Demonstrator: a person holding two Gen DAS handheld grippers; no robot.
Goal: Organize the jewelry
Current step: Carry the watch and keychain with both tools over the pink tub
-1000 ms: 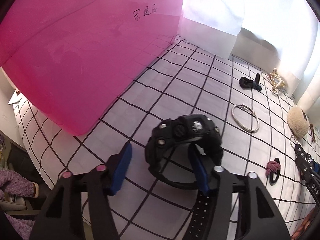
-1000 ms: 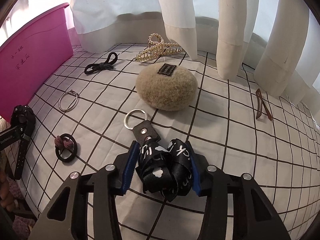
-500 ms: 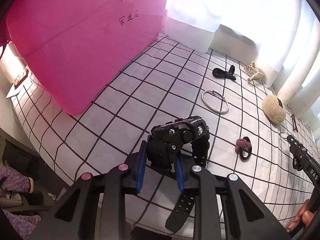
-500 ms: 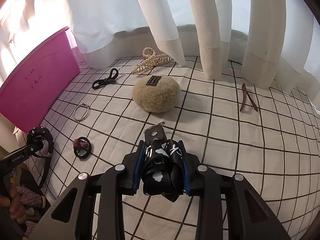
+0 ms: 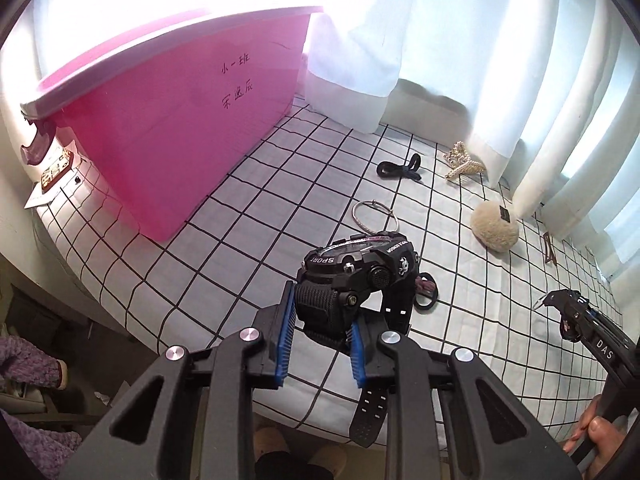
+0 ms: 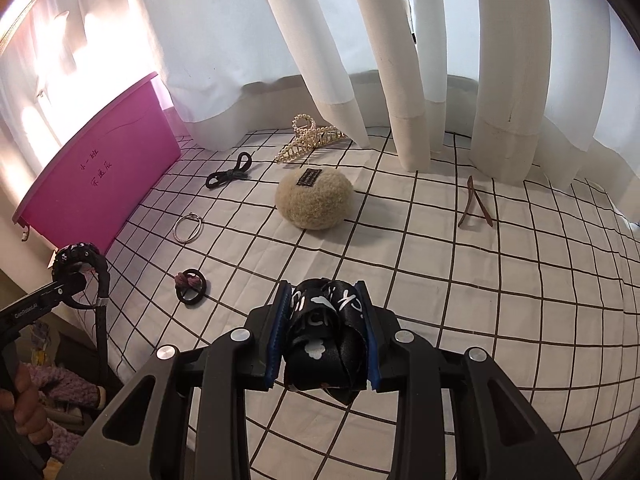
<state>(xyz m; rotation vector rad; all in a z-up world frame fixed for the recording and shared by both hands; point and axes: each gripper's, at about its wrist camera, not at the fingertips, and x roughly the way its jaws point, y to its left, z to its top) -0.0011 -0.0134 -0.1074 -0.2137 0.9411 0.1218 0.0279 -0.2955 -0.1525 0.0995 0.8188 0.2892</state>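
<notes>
Pink storage bin (image 5: pixel 168 128) stands far left on the grid-patterned surface (image 5: pixel 256 208). Left claw (image 5: pixel 322 338) is closed on the black sport watch (image 5: pixel 356 268), raised above the surface. Right claw (image 6: pixel 325 334) is clamped on a black printed lanyard (image 6: pixel 326 344). Silver bangle (image 6: pixel 187 228) lies near the bin.

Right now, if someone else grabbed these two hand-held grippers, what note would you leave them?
Left hand-held gripper: shut on the black sport watch, lifted off the checked cloth.
Right hand-held gripper: shut on the black printed strap keychain.
Left on the cloth: silver bangle, black hair tie, pearl claw clip, fluffy pouch, brown clip, ring tie.
Pink bin stands left; contents hidden.
</notes>
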